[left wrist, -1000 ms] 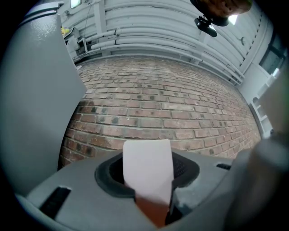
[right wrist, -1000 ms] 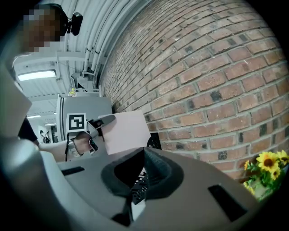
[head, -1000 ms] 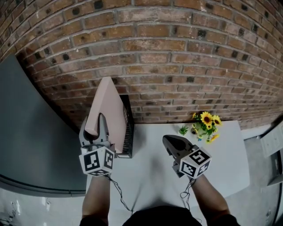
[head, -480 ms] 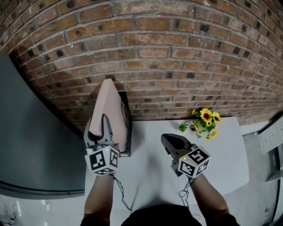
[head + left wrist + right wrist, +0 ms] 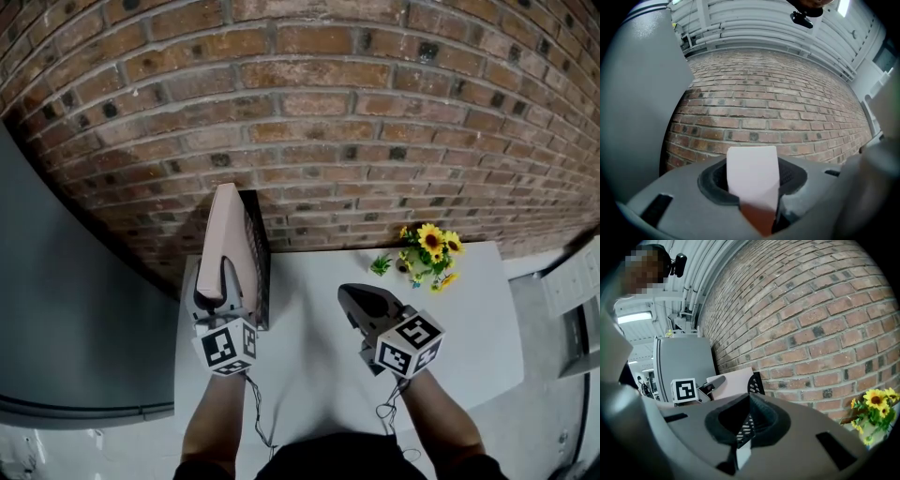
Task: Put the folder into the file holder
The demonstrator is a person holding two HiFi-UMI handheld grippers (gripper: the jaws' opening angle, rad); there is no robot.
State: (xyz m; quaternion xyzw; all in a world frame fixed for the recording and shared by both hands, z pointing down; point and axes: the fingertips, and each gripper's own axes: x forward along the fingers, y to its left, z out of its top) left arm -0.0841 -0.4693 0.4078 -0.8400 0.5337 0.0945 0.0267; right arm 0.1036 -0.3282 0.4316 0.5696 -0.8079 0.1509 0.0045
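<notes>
Since the left gripper (image 5: 222, 279) fingers pinch the pink folder (image 5: 228, 225) at its near edge, it seems light but stiff, while the right gripper (image 5: 361, 302) fingers sit closed, empty.

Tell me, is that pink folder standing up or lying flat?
Standing on edge: the folder rises tall and thin from the left tongs, by the black file holder.

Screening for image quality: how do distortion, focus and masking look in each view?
Head view: evenly lit, sharp; red brick wall bows. Left gripper view: pale pink flat folder close to the lens looks soft; corners black. Right gripper view: mosaic patch top left; bricks curve strongly.
</notes>
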